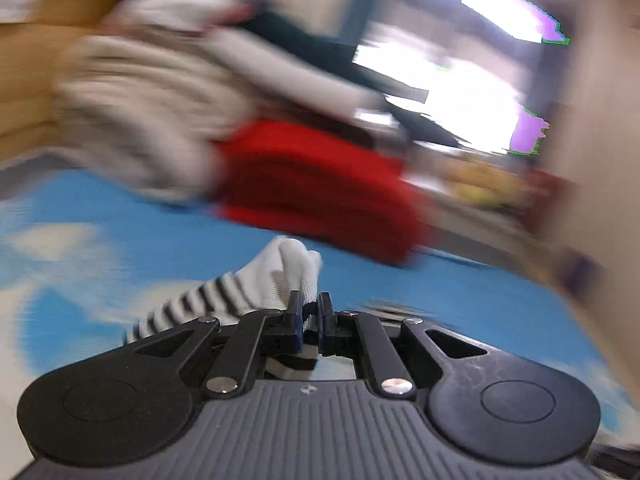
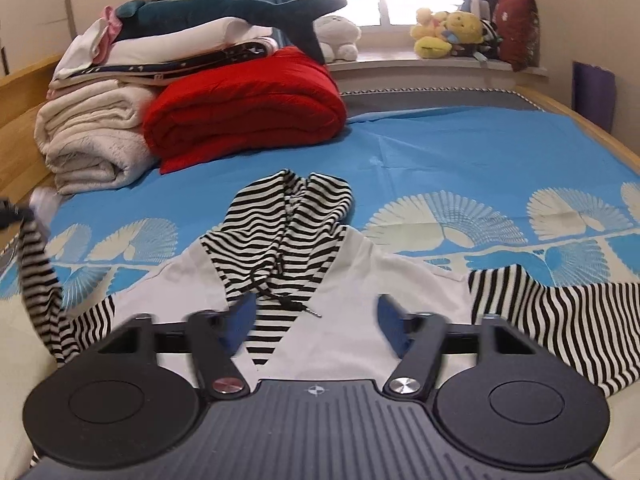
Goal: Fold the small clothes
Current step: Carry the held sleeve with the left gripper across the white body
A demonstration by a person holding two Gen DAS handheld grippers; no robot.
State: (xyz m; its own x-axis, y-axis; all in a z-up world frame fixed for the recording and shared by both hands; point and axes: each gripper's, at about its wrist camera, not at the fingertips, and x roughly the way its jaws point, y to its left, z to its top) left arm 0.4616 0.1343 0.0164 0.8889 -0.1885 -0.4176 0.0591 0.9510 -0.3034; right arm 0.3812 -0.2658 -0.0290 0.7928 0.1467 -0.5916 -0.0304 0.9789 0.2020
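The left gripper [image 1: 309,320] has its jaws closed on the striped sleeve [image 1: 224,300] – lifted off the bed [image 2: 460,152] for folding; the right gripper [image 2: 316,320] hovers above the hoodie [image 2: 352,264], jaws open.

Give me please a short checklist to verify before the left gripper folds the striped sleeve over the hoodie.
1. Left gripper shut on the striped sleeve: ok.
2. Sleeve lifted off the blue bedsheet: ok; the right wrist view shows it hanging at the left edge.
3. Right gripper open, holding nothing: ok.
4. Hoodie body spread flat: ok.
5. Hood and drawstring off the fold area: not ok; both lie on the chest.
6. Left view sharp: not ok, blurred.
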